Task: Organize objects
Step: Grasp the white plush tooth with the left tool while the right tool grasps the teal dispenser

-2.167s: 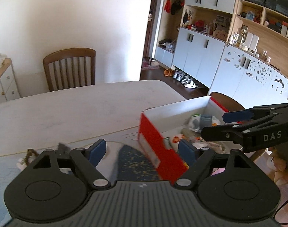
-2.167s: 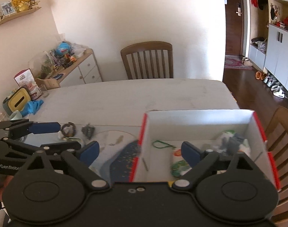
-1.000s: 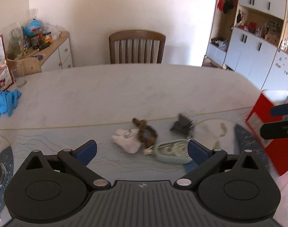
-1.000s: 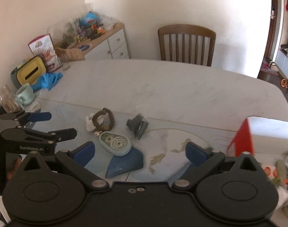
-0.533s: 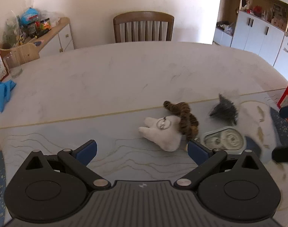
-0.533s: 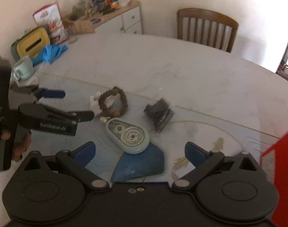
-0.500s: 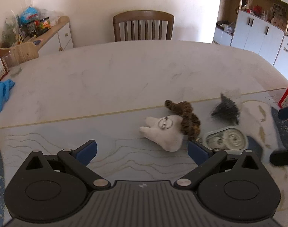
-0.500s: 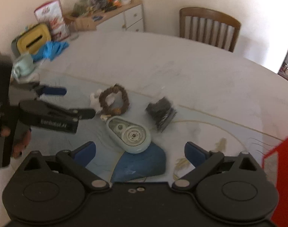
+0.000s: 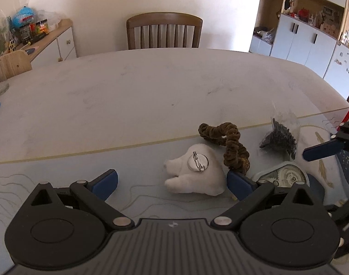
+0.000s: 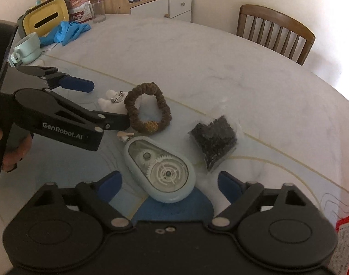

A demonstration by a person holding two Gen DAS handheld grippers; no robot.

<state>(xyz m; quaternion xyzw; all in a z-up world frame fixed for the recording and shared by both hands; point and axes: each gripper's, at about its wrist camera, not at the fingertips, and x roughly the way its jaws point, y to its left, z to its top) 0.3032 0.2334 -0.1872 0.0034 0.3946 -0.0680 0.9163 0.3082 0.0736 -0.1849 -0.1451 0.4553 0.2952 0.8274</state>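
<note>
Spread across the marbled bench (image 10: 220, 68): four small things in a cluster. Largest, pale-blue correction tape dispenser (image 10: 162, 174), hard and smooth, likely slippery; best pinched across its narrow sides. At its 2 o'clock, clear bag of dark beads (image 10: 214, 142), limp, shifting; better gripped at the bulk. At 11 o'clock, brown scrunchie (image 10: 148, 108), soft, light, overlapping white plush brooch (image 9: 195, 171), squashy. Right tool (image 10: 168, 184) spread wide, straddling the dispenser. Left tool (image 9: 172, 182) likewise parted, empty, beside the plush.
</note>
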